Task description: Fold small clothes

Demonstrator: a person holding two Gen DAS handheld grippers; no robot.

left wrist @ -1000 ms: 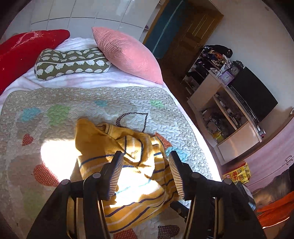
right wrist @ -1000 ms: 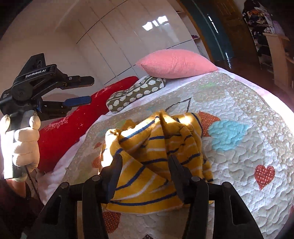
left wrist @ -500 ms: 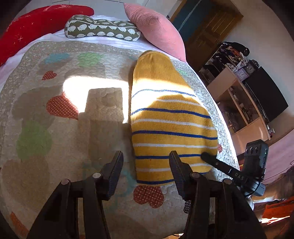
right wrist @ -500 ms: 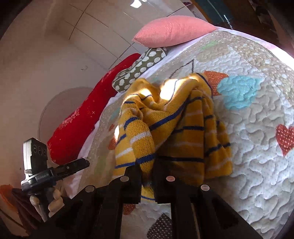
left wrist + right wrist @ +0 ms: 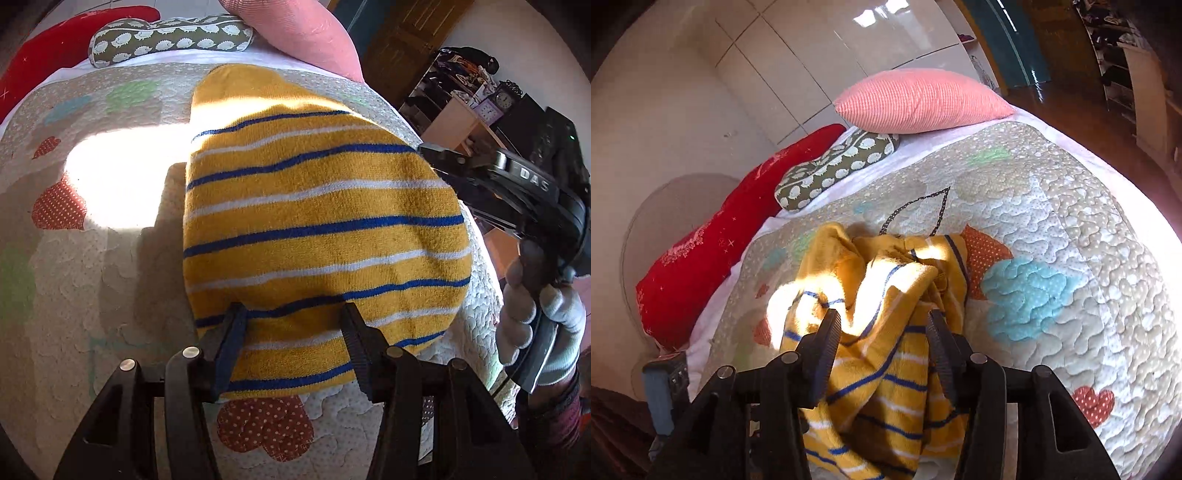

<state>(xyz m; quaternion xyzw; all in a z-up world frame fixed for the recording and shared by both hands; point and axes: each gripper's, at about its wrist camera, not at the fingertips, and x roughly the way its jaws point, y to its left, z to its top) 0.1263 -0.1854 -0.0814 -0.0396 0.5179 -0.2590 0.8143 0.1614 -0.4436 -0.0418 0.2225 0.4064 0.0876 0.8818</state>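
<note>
In the left wrist view a yellow knit garment [image 5: 317, 229] with blue and white stripes lies spread flat on the quilt [image 5: 92, 295]. My left gripper [image 5: 291, 321] hovers over its near hem, jaws apart, with no cloth pinched. A gloved hand [image 5: 535, 325] holds the other gripper's handle at the right edge. In the right wrist view the garment [image 5: 886, 288] looks bunched and rumpled. My right gripper [image 5: 882, 325] is opening, with folds of the cloth lying between its fingers but not pressed by them.
A pink pillow [image 5: 919, 103], a green patterned cushion [image 5: 834, 166] and a red cushion [image 5: 713, 258] line the head of the bed. The bed's edge drops off at the right, beyond which stand shelves [image 5: 461, 122] with clutter and a dark screen.
The left view went from a crumpled garment to one spread flat, and the left gripper sank closer to its hem. The right gripper, shut on cloth half a second ago, now has its jaws apart.
</note>
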